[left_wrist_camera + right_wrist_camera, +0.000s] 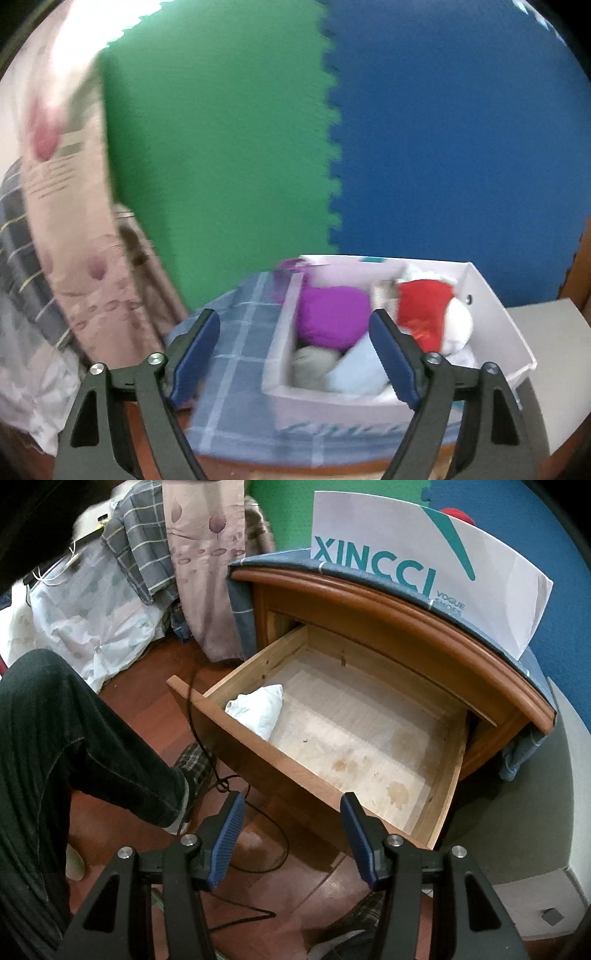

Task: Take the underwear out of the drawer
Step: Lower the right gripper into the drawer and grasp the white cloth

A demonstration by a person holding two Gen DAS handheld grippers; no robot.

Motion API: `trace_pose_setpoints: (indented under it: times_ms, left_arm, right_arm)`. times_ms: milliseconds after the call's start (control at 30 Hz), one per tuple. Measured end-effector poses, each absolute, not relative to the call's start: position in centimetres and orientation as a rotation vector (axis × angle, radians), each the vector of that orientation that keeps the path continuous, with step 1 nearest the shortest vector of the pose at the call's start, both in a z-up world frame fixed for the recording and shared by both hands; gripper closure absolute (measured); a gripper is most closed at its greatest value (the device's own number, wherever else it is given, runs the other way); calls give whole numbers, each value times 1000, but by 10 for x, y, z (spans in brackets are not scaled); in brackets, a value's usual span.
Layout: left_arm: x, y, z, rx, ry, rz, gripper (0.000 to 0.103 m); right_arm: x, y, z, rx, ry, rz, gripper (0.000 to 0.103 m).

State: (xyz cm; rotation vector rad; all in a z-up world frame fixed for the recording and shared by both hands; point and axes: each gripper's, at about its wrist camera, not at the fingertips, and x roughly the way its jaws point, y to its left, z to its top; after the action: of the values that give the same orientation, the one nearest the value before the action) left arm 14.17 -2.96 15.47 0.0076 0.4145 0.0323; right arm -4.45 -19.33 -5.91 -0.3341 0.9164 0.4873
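Left wrist view: left gripper [291, 354] is being held wide open with nothing between the pads, hovering by the white shoebox [491, 314] on the nightstand top; rolled garments (purple [332, 317], red [424, 306], pale ones) are being kept in the box. Right wrist view: right gripper [291, 834] is being held about half open, empty, touching nothing, above the front edge of the open drawer [439, 786]. One white underwear piece [258, 707] is lying in the drawer's back-left corner. Judgement: it should be approached from above, pads straddling the bundle's middle, clear of the side wall, then lifted straight up
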Motion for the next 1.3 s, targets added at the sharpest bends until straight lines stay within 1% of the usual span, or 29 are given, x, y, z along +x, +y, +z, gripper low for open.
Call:
trace_pose_setpoints:
  times_ms: [33,100,233,333,400,467,533,600,733,833,933,1100,1267,1300]
  left_arm:
    - [131,-17,152,10,406,45,21]
    - [103,20,137,42,404,106,16]
    - [65,88,92,65,465,225,15]
    - [45,136,52,-25,529,309,15]
    - [43,161,43,-133,575,335,16]
    - [29,176,49,-219,479,340,15]
    - [25,183,50,-252,463,332,15]
    - [29,183,48,-254,485,311,15]
    - [34,167,49,-173,496,266,15]
    - [33,166,50,-167,483,257,15]
    - [34,173,50,-199,481,258,15]
    - [36,181,47,-248,492,263,15]
    - [37,175,48,-229,490,257,15]
    - [38,175,48,-226,489,256,15]
  right_arm:
    - [-44,-195,-59,-326,917,488,48]
    - [-45,-196,-55,-313,907,493,48]
    - [-41,-198,-40,-252,897,524,48]
    - [-21,-188,-30,-227,914,547,48]
    - [-1,-176,-31,-226,940,543,48]
    - [27,-160,-40,-216,992,528,48]
    - [56,-136,-56,-217,1057,516,48]
    - [75,-115,-72,-223,1106,513,48]
    - [109,-71,-112,-251,1220,492,48]
    - [125,-54,-134,-232,1303,487,48]
    - [137,-43,-153,-208,1378,500,48]
    - [145,-36,-175,-221,1440,479,48]
    - [147,-27,-199,-239,1496,470,48]
    - [147,-25,-202,-250,1503,458,46]
